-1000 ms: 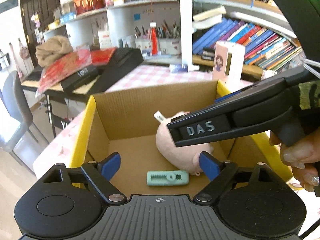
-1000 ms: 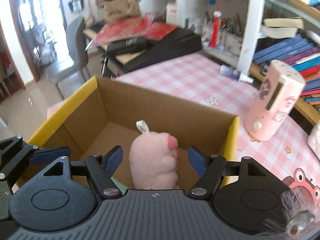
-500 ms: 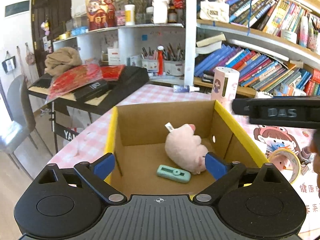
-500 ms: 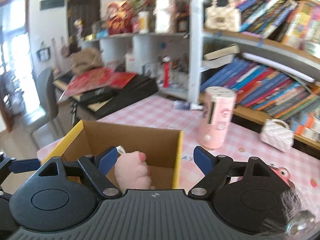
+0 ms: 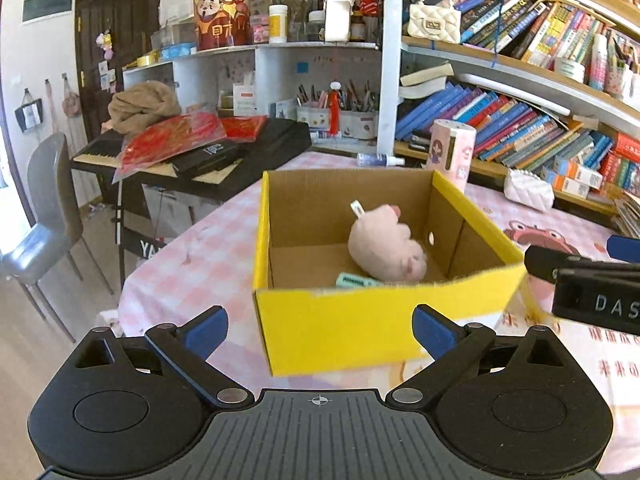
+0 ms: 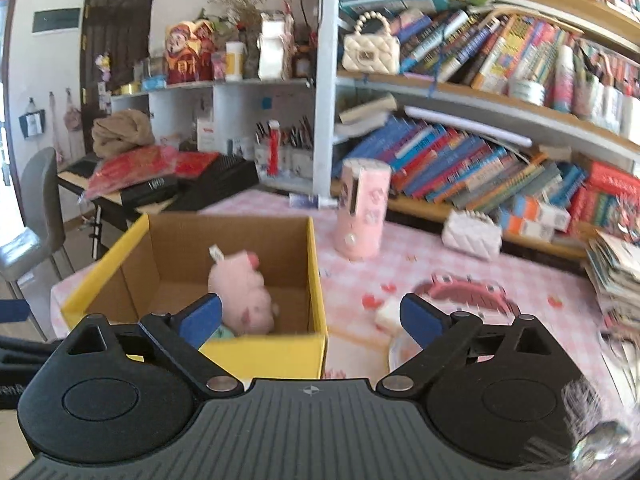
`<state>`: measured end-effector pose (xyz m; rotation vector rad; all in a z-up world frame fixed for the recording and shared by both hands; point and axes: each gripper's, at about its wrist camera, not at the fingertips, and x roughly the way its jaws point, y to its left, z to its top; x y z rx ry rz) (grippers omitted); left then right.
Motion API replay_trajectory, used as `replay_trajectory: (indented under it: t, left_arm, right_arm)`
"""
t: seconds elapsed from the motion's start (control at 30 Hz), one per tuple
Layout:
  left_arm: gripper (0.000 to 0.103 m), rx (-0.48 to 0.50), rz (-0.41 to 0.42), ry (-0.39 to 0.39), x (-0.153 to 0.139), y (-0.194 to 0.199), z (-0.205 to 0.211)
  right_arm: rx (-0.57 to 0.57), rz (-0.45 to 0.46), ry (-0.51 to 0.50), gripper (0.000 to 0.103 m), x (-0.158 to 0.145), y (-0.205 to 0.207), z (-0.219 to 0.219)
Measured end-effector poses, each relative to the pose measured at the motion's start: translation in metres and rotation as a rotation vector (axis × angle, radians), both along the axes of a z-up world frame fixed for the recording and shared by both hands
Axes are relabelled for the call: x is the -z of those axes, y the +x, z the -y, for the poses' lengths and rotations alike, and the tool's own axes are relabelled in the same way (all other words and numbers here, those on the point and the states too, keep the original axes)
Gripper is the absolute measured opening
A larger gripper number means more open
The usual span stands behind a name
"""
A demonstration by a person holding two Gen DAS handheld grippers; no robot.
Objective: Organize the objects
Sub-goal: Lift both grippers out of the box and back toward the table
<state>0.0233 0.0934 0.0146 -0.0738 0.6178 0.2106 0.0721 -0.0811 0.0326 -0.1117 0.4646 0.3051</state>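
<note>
While both grippers empty: pink plush w/ teal item in yellow box.

One yellow cardboard box, one pink plush toy, one teal comb, two white quilted purses

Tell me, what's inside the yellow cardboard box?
A pink plush toy lies in the yellow cardboard box, beside a small teal plastic thing. The box's front wall hides part of that.
</note>
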Motion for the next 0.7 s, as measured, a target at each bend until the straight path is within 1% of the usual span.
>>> replay_trajectory:
  t: [0.03, 0.17, 0.33, 0.53, 0.7]
  left_arm:
    - [0.100, 0.006, -0.002, 0.001, 0.001, -0.004, 0.001]
    - [0.100, 0.033, -0.011, 0.006, 0.003, -0.019, 0.005]
    - [0.100, 0.063, -0.019, -0.004, 0.004, -0.033, 0.009]
    - [0.100, 0.091, -0.031, -0.012, 0.008, -0.046, 0.016]
    - [0.101, 0.123, -0.048, -0.052, 0.014, -0.054, 0.020]
  right_arm:
    - [0.005, -0.005, -0.005, 0.100, 0.002, -0.006, 0.000]
    - [0.026, -0.022, -0.015, 0.103, 0.010, -0.027, 0.002]
    - [0.057, -0.045, -0.037, 0.103, 0.016, -0.045, 0.006]
    - [0.112, -0.075, -0.036, 0.103, 0.024, -0.062, 0.015]
    - [0.149, -0.102, -0.041, 0.103, 0.031, -0.075, 0.025]
